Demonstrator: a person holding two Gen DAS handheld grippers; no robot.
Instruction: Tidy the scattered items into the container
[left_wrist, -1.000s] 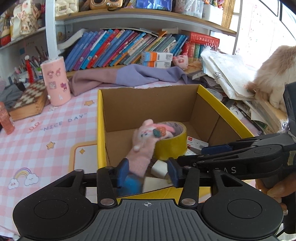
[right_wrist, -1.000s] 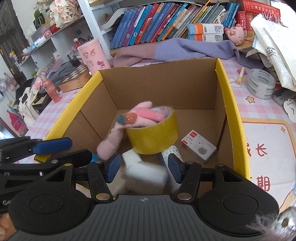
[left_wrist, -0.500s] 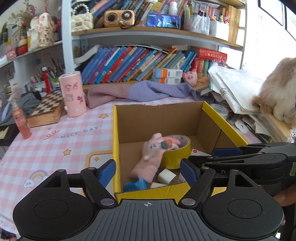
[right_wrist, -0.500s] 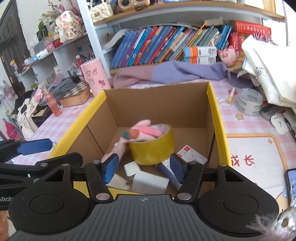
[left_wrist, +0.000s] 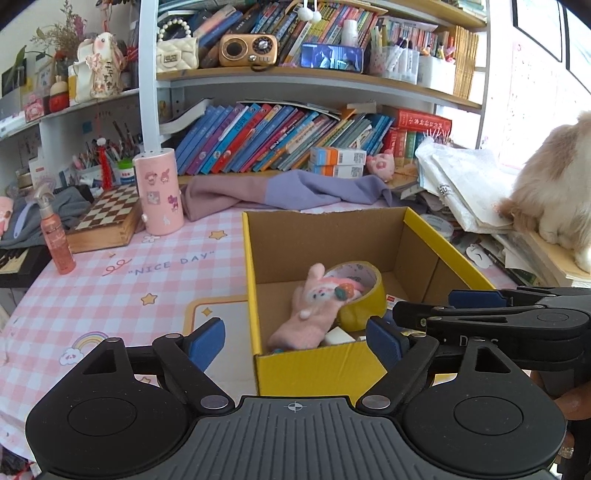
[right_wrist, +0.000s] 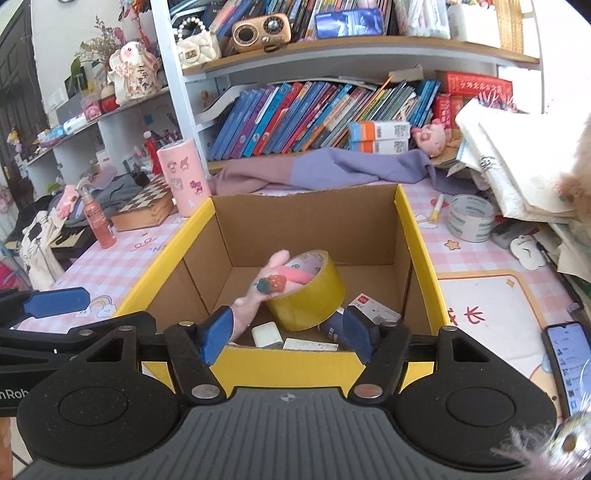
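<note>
A yellow-rimmed cardboard box (left_wrist: 439, 242) (right_wrist: 417, 251) stands on the pink checked tablecloth. Inside lie a pink glove (left_wrist: 308, 317) (right_wrist: 271, 282) draped over a yellow tape roll (left_wrist: 364, 299) (right_wrist: 314, 297), a small white card box (right_wrist: 373, 310), white erasers (right_wrist: 266, 334) and a dark tube. My left gripper (left_wrist: 293, 341) hovers before the box's near wall, its jaws still opening, nothing between them. My right gripper (right_wrist: 290, 334) hangs over the near wall too, jaws opening and empty. Each gripper shows at the other view's edge.
On the cloth lie a clear tape roll (right_wrist: 471, 218), a marker (right_wrist: 437, 206) and a phone (right_wrist: 570, 363) right of the box. A pink cup (left_wrist: 159, 192), chessboard box (left_wrist: 109, 218) and spray bottle (left_wrist: 55, 236) stand left. A furry animal (left_wrist: 550, 177) sits on paper stacks.
Both grippers let go of what they held inside the box, opened wider, and drew back and up from it. The glove and a white eraser now lie in the box.
</note>
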